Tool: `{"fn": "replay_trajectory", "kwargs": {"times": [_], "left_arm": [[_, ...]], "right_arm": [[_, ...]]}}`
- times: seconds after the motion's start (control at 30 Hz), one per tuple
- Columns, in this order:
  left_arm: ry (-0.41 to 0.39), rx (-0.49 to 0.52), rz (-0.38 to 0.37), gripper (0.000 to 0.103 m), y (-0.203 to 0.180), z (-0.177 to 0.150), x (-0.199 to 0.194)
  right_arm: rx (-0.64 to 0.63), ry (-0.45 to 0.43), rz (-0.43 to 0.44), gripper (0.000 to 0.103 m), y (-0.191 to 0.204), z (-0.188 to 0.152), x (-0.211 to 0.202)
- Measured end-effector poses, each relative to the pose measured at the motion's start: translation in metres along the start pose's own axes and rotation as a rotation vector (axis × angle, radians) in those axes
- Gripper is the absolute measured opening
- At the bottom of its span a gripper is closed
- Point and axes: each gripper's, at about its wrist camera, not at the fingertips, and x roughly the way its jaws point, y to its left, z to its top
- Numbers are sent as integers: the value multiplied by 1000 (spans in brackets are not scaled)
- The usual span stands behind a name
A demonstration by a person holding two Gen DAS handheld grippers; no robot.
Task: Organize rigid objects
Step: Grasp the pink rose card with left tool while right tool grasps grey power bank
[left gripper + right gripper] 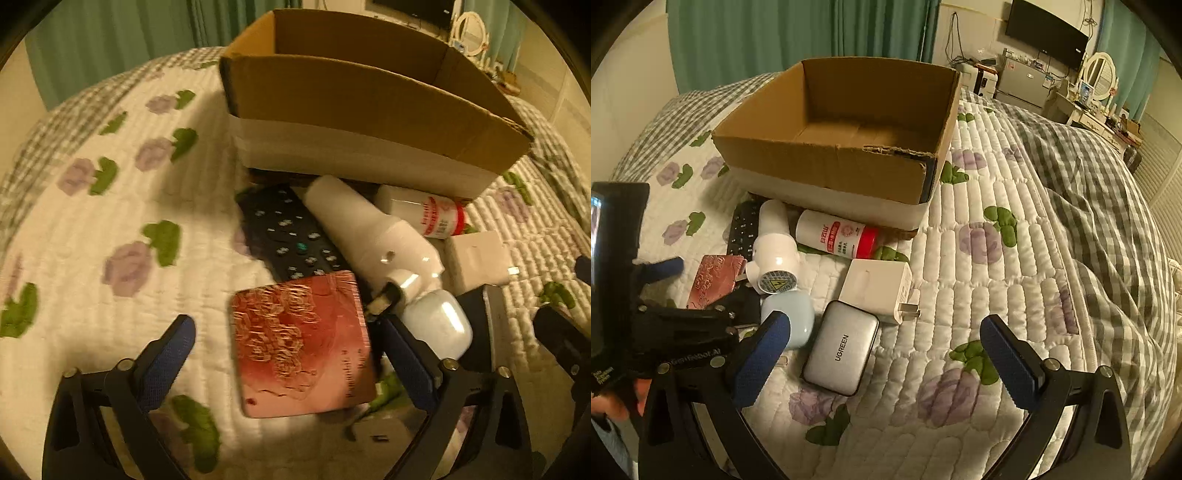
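Two grippers are hanging over a quilted bedspread point(979, 258) with purple flowers, both tilted downward. Nearest in the left wrist view, the left gripper point(291, 354) is standing with its blue pads far apart, and a red patterned box point(301, 343) is lying flat between them; the pads are not pressing on it. Just beside its right finger, a pale blue rounded case point(441, 321) is resting on the bedspread. In the right wrist view, the right gripper point(886, 354) is also spread wide and holding nothing; a grey UGREEN charger point(840, 349) is lying just inside its left finger, apart from the pads. Behind the charger, a white plug adapter point(877, 288) is lying with its prongs toward the right. A white device with a round yellow warning sticker point(775, 254) is leaning across a black remote control point(288, 236). A white bottle with a red cap point(836, 236) is lying on its side just before the cardboard box point(827, 162). That box is standing open behind the pile, and its inside looks bare. Farther back, green curtains point(775, 37) are hanging.
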Motion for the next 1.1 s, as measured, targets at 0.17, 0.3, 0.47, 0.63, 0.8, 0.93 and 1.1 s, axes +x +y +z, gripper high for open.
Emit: {"fn": "replay_trajectory", "kwargs": {"times": [0.17, 0.3, 0.47, 0.63, 0.8, 0.93, 1.1], "left_arm": [[3, 22, -59, 72, -2, 0, -6], [-8, 33, -25, 72, -2, -3, -18], [-96, 99, 86, 72, -1, -4, -50], [-124, 90, 124, 72, 9, -6, -66], [-114, 74, 110, 72, 14, -6, -66], [-111, 74, 88, 72, 15, -5, -63], [-126, 66, 75, 72, 14, -4, -76]], "right_arm": [[-9, 13, -9, 103, 2, 0, 3], [-17, 25, -13, 103, 5, 0, 3], [-34, 96, -10, 94, 18, 2, 14], [-23, 225, 12, 76, 26, 0, 45], [93, 313, 64, 70, 9, -3, 71], [124, 319, 151, 48, 6, -5, 74], [109, 291, 150, 45, 10, -5, 72]]}}
